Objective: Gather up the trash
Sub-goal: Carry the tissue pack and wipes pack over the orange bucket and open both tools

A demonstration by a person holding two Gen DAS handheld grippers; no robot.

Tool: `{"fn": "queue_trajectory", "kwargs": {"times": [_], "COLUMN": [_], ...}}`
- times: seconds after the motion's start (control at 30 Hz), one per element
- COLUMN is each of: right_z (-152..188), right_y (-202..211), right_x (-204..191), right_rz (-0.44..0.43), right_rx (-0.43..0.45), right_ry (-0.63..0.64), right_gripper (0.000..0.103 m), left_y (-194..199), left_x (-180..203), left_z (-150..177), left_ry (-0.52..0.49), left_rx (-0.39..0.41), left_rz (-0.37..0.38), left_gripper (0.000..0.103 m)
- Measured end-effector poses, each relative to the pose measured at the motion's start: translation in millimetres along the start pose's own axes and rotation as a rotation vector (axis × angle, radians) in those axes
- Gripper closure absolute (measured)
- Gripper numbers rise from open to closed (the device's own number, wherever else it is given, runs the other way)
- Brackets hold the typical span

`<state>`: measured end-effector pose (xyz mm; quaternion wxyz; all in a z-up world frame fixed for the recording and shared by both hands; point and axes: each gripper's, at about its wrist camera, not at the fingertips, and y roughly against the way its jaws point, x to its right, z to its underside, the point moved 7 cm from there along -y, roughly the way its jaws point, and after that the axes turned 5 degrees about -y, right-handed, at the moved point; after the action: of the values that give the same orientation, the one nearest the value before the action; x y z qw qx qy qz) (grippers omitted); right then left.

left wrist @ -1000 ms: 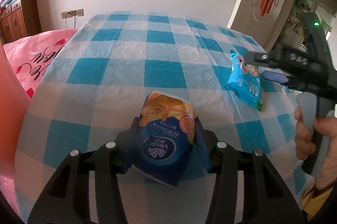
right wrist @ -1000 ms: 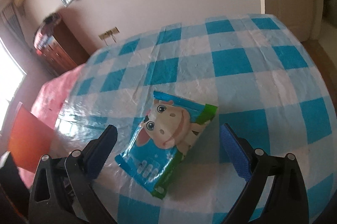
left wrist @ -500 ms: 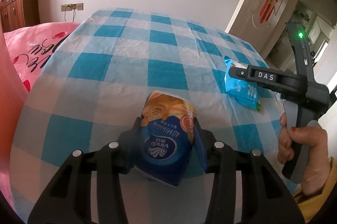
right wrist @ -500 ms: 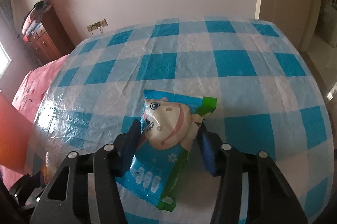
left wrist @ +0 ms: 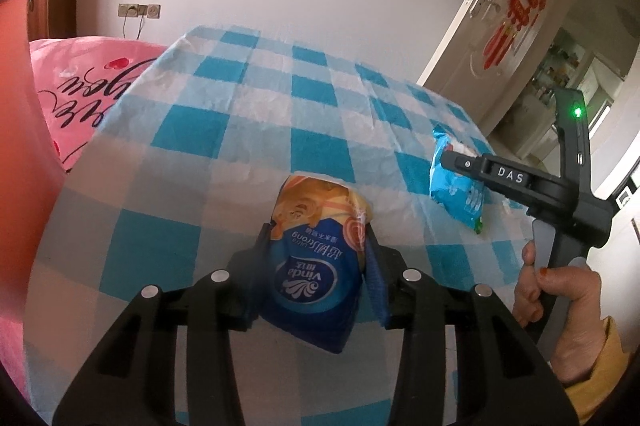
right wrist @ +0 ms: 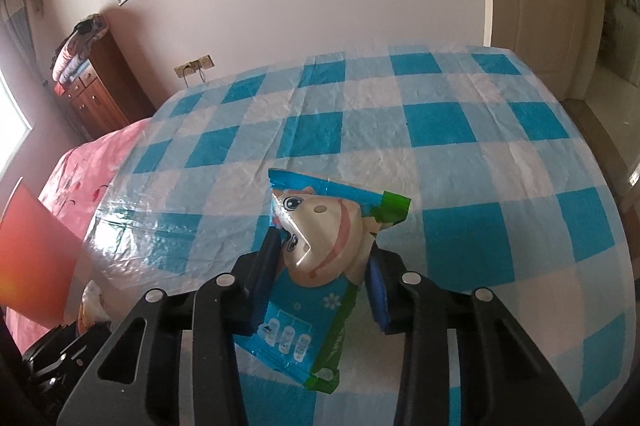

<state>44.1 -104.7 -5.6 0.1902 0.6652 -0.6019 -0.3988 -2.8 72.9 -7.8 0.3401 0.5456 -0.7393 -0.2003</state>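
Observation:
My left gripper (left wrist: 318, 240) is shut on a blue and orange Vinda tissue pack (left wrist: 316, 274) and holds it above the blue-checked tablecloth (left wrist: 224, 130). My right gripper (right wrist: 324, 254) is shut on a blue and green snack wrapper with a cartoon cow (right wrist: 320, 250), lifted off the cloth and crumpled between the pads. In the left wrist view the right gripper (left wrist: 446, 158) shows at the right, held by a hand, with the same wrapper (left wrist: 454, 186) in it.
The table (right wrist: 440, 122) has a blue and white checked plastic cover. A pink bed (left wrist: 88, 90) lies to the left, with an orange object (left wrist: 20, 130) beside it. A wooden cabinet (right wrist: 92, 94) stands at the wall; a door (left wrist: 508, 26) stands open at the right.
My right gripper went from open around the cow wrapper to shut on it, and lifted it off the cloth. My left gripper kept hold of the tissue pack and rose a little.

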Motion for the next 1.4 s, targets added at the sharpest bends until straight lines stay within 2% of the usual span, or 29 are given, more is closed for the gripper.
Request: {"fn": "queue_trajectory", "kwargs": {"times": [0.27, 0.5, 0.73, 1.03, 1.4], "right_z": [-3, -10, -20, -23, -17], "right_y": [25, 48, 76, 99, 114], "right_x": [-17, -52, -105, -185, -299], "right_rz": [-0.037, -0.093, -0.190, -0.339, -0.496], "right_rx": [0.029, 0.061, 0.094, 0.088, 0.077], "right_ry": [0.007, 0.048, 0.103, 0.186, 0.332], "right_gripper": [0.063, 0.063, 0.063, 0.063, 0.063], "left_y": [33, 73, 122, 174, 208], "left_x": [-1, -14, -35, -72, -125], "left_z": [-12, -30, -52, -69, -76], "left_ry": [-0.012, -0.015, -0.017, -0.006, 0.041], "left_rx": [0.057, 0.111, 0.191, 0.269, 0.313], "left_rz": [0.004, -0.037, -0.104, -0.218, -0.355], "left_gripper": [0.059, 0.059, 0.059, 0.059, 0.059]}}
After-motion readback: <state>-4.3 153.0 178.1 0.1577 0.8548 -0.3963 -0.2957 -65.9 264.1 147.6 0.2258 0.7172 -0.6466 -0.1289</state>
